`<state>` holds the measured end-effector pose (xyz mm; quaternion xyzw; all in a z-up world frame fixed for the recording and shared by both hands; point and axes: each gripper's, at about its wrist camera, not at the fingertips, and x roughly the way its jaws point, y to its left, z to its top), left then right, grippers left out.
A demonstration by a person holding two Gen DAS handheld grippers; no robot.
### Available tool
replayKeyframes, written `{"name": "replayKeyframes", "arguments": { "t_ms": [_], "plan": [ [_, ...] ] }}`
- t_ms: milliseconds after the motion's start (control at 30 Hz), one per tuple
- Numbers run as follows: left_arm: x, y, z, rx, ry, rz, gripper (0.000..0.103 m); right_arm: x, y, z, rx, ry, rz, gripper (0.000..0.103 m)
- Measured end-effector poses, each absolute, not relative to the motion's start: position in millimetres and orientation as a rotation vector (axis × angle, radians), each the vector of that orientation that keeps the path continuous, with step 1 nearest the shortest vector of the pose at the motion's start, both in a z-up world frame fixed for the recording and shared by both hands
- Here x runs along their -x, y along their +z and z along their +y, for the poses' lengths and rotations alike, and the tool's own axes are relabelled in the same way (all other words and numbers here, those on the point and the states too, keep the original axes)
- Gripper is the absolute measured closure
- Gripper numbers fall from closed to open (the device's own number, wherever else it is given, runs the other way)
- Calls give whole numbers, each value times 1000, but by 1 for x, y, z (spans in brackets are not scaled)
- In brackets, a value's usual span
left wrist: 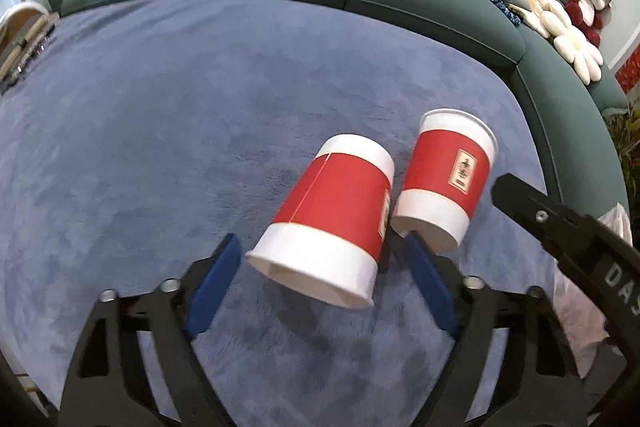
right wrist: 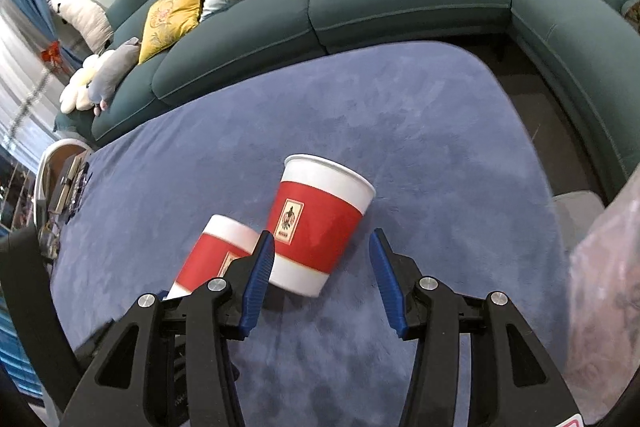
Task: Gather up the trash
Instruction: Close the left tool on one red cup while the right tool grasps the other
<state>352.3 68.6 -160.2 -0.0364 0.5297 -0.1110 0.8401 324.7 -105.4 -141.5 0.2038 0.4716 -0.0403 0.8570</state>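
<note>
Both grippers were closing in on two red-and-white paper cups on the blue rug, low in each frame. The left gripper [left wrist: 320,267] stood spread around the left cup [left wrist: 332,215], which lay on its side, its pads apparently not pressing. The right gripper [right wrist: 322,267] stood released around the base of the right cup [right wrist: 316,227], tilted, mouth toward the sofa [right wrist: 400,3]. Next, seemingly, each must sink and clench gently; thin paper would crush. The left cup's mouth looked empty; the right cup's inside was hidden.
</note>
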Motion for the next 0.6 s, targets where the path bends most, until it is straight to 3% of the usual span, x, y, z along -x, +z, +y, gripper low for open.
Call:
{"name": "replayKeyframes", "arguments": {
  "t_ms": [200, 367, 600],
  "plan": [
    [-362, -162, 73, 127, -252, 1124, 34, -350, -162, -100, -455, -79, 1024, 54],
    [-363, -163, 78, 147, -235, 1118, 35, -359, -173, -91, -454, -67, 1024, 43],
    [-359, -162, 89, 167, -201, 1121, 35, -366, -185, -89, -514, -30, 1073, 43]
  ]
}}
